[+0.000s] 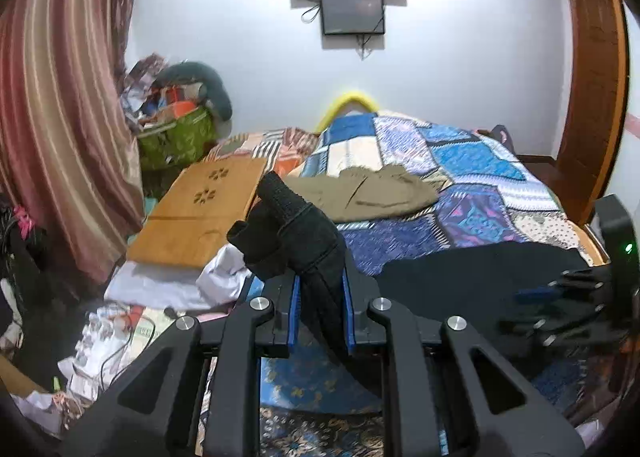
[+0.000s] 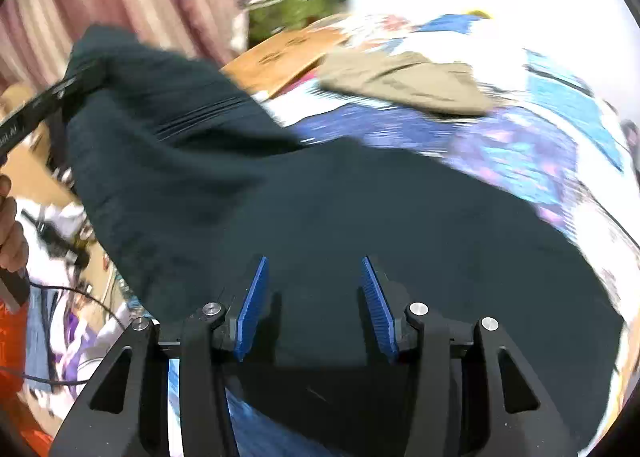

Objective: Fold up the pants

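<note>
The black pants (image 2: 340, 209) lie spread over the near part of the bed. My left gripper (image 1: 320, 293) is shut on a bunched end of the black pants (image 1: 292, 233) and holds it raised above the bed's left edge. It also shows in the right wrist view (image 2: 44, 105) at the far left, lifting that end. My right gripper (image 2: 314, 297) is open, its blue pads apart just over the black cloth. It appears blurred at the right edge of the left wrist view (image 1: 560, 297).
Folded khaki pants (image 1: 372, 193) lie further back on the patchwork bedspread (image 1: 460, 161). A wooden lap table (image 1: 200, 209) rests at the bed's left edge. Clutter, cables and a green bag (image 1: 176, 137) fill the floor on the left, by a striped curtain (image 1: 60, 97).
</note>
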Motion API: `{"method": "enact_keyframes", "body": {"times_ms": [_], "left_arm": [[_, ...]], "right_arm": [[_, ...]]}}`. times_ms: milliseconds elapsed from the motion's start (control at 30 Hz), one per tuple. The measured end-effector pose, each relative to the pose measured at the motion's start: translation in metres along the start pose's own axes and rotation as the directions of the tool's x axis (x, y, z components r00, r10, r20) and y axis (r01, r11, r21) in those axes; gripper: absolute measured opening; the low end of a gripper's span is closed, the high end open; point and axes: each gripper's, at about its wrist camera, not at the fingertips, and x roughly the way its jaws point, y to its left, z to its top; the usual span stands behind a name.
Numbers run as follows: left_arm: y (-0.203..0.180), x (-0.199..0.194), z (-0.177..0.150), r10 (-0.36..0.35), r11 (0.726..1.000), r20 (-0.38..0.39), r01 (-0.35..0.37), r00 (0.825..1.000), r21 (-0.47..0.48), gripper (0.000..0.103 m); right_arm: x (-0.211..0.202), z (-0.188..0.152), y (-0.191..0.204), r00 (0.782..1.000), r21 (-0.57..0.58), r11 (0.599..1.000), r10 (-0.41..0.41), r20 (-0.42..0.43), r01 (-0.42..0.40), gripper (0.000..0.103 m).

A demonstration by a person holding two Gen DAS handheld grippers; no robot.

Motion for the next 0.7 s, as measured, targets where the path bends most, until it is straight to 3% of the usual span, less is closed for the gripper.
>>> {"method": "enact_keyframes", "body": {"times_ms": [133, 267, 400, 700], "left_arm": [[-0.021, -0.008, 0.015, -0.03, 0.999, 0.036, 0.029, 0.999, 0.033, 0.017], [-0.043, -0.014, 0.028, -0.057, 0.996, 0.063, 0.053, 0.996, 0.065, 0.017], [-0.07, -0.016, 0.04, -0.085, 0.993, 0.074, 0.078, 0.994, 0.089, 0.017], [-0.127, -0.011, 0.05, -0.127, 0.981, 0.055, 0.117, 0.99, 0.152, 0.016]], "right_arm": [[-0.037, -0.026, -0.057, 0.993, 0.137, 0.984, -0.116, 0.026, 0.112, 0.044], [-0.052, -0.051, -0.102, 0.976, 0.241, 0.947, -0.22, -0.003, 0.214, 0.044], [-0.044, -0.074, -0.124, 0.98, 0.298, 0.933, -0.193, -0.05, 0.2, 0.044], [-0.044, -0.085, -0.126, 0.989, 0.313, 0.941, -0.146, 0.029, 0.13, 0.05]]}}
